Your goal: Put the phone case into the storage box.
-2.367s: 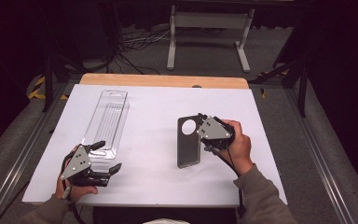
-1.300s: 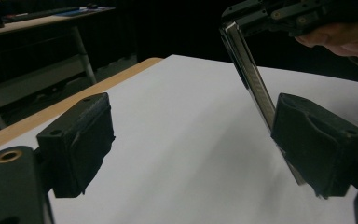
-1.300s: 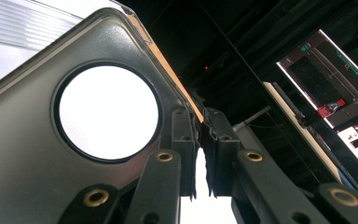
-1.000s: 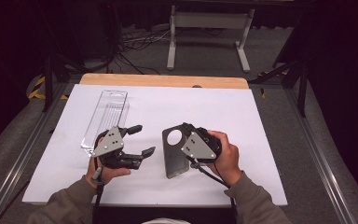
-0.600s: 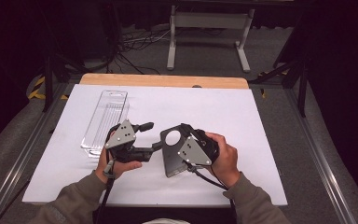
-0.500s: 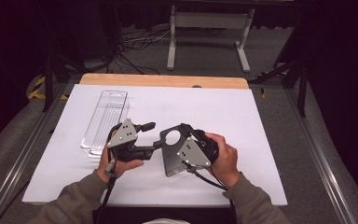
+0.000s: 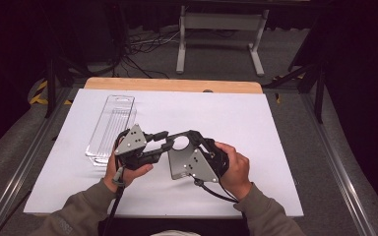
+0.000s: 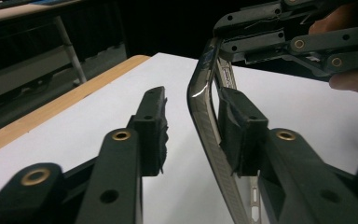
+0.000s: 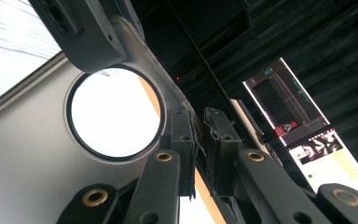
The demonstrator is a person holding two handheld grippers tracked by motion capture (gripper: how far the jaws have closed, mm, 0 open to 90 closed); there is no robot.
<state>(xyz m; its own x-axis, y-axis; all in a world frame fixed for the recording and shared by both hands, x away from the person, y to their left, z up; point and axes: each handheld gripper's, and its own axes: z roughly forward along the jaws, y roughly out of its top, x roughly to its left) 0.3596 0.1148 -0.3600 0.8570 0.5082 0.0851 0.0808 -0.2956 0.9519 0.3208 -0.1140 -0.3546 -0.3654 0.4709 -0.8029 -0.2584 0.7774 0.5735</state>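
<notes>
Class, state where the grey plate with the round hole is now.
In the high view the grey plate is low centre, between both grippers, right of the clear tray.

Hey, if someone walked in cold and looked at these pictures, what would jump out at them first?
First, the grey metal plate with a round hole, held off the white table near its front edge. The right gripper is shut on its edge, while the left gripper has just been closing around the opposite edge, one pad touching and the other still apart. A clear plastic tray lies to their left.
</notes>
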